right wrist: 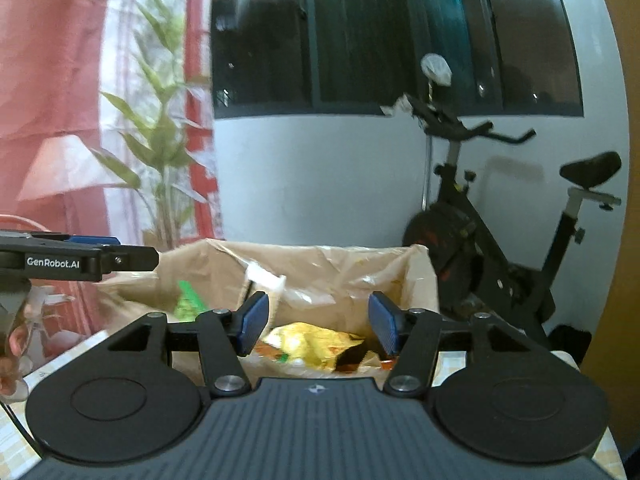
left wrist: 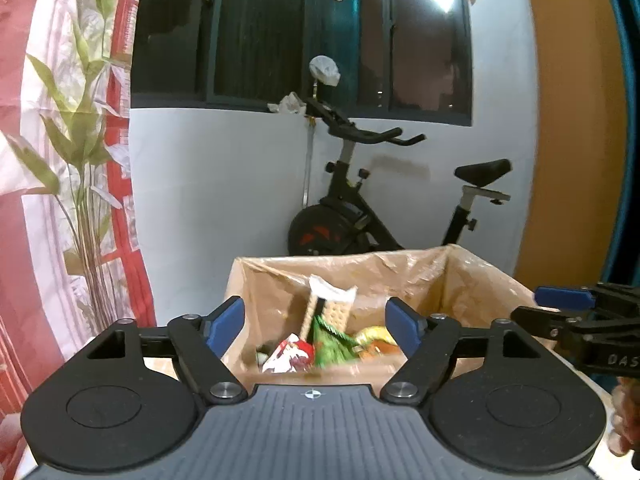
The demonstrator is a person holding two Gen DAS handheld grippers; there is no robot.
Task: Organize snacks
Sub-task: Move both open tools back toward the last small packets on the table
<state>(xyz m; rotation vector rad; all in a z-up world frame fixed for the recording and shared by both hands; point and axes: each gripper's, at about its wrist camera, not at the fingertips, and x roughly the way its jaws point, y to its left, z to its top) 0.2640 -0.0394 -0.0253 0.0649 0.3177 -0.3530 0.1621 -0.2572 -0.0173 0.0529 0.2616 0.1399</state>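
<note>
A brown cardboard box (left wrist: pixel 472 280) lined with clear plastic stands on the table ahead and holds several snack packets: a biscuit pack standing upright (left wrist: pixel 330 308), a red and white packet (left wrist: pixel 290 356), a green packet (left wrist: pixel 332 344) and a yellow packet (left wrist: pixel 374 334). My left gripper (left wrist: pixel 316 324) is open and empty just before the box's near wall. My right gripper (right wrist: pixel 318 322) is open and empty over the near edge of the box (right wrist: pixel 416 276), above a yellow packet (right wrist: pixel 308 340). A green packet (right wrist: pixel 188 300) leans at the box's left. Each gripper shows at the edge of the other's view.
A black exercise bike (left wrist: pixel 360 208) stands behind the box against a white wall under dark windows. A red and white curtain (left wrist: pixel 60 160) with a leafy plant (left wrist: pixel 84 168) hangs at the left. An orange panel (left wrist: pixel 576 120) is at the right. The table has a pale checked cloth (right wrist: pixel 448 360).
</note>
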